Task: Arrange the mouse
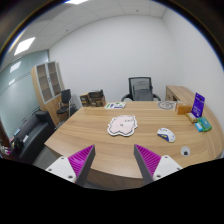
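White mouse lies untouched on the wooden surface, well beyond the gripper; fingers spread, empty. Judging so, arranging hasn't begun; reach and grasp remain.

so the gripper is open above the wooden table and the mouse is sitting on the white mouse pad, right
Not quite. In the gripper view the gripper is open above the wooden table, but the mouse lies on the bare wood beside the white mouse pad, not on it.
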`<state>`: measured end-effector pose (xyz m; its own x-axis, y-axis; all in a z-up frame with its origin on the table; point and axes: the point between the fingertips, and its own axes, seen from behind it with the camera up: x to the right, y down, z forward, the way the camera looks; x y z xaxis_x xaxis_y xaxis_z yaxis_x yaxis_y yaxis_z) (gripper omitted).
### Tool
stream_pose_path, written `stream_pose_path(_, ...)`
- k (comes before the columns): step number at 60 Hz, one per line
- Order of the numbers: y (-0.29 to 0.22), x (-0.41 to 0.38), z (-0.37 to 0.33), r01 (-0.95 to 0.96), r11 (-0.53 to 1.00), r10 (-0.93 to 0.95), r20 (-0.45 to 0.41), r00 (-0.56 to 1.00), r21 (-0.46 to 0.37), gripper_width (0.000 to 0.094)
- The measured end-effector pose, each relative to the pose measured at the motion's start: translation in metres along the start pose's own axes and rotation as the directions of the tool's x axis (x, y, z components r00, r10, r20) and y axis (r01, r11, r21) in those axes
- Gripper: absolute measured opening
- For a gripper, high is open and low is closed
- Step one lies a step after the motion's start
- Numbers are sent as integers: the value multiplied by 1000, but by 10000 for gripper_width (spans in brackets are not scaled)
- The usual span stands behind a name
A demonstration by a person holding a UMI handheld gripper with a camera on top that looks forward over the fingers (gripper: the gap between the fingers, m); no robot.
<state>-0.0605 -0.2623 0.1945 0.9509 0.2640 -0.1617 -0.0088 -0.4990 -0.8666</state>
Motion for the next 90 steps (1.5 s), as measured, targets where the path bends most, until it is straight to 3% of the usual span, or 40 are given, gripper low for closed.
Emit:
stream_pose_path(19, 24, 142, 43, -41, 999, 33, -266, 963, -25, 824)
stream_pose_path(28, 32, 221, 82, -46, 998, 30, -320, 947, -44, 825)
stream_pose_path(37, 41, 285, 136, -28, 996, 3, -300, 954, -81, 825)
stream_pose_path(51, 50, 318, 209, 8, 990, -39, -219, 975, -140, 825)
stream_pose_path(67, 30, 342, 257, -21, 994, 0, -188, 982, -110, 822)
stream_pose_path(73, 21, 353, 269, -33, 995, 12, -210, 978, -98, 743)
stream_pose_path(75, 20, 356, 271, -40, 994, 19, -210, 978, -97, 644)
stream_pose_path(76, 20, 355, 272, -44, 994, 22, -209, 978, -98, 545)
stream_pose_path(77, 20, 358, 272, -48, 994, 25, -218, 976, -102, 521)
stream_pose_path(85, 21, 355, 272, -13, 988, -24, -239, 971, -155, 398)
stream_pose_path(90, 15, 324, 278, -48, 985, 18, -181, 983, -164, 359)
